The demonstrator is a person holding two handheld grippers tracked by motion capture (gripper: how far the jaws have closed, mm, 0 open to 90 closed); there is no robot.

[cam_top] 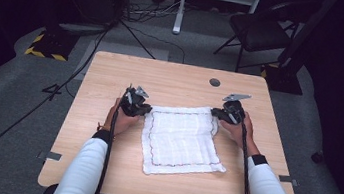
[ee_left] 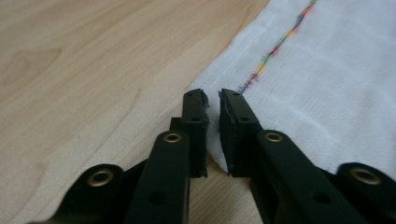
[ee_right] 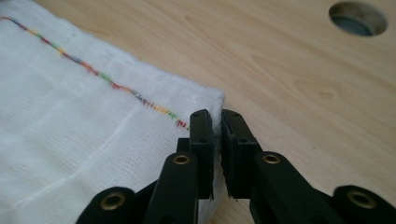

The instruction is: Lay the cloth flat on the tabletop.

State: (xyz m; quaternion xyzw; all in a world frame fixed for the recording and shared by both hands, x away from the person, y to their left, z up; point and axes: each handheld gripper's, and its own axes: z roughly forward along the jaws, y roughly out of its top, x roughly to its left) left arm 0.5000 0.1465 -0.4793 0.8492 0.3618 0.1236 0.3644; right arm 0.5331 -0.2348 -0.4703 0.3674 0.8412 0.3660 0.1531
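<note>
My wooden table has a round grey hole near its far edge. Beyond it, on the grey floor, I see a black folding chair, a white stand, loose cables and a block with yellow and black stripes.

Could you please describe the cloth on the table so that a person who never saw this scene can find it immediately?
Start at the light wooden table in the middle of the dark room. The cloth lies flat between the person's two hands, its far corners pinched by the left tool and right tool. It is white and square, with a multicoloured stitched line near its edge.
</note>
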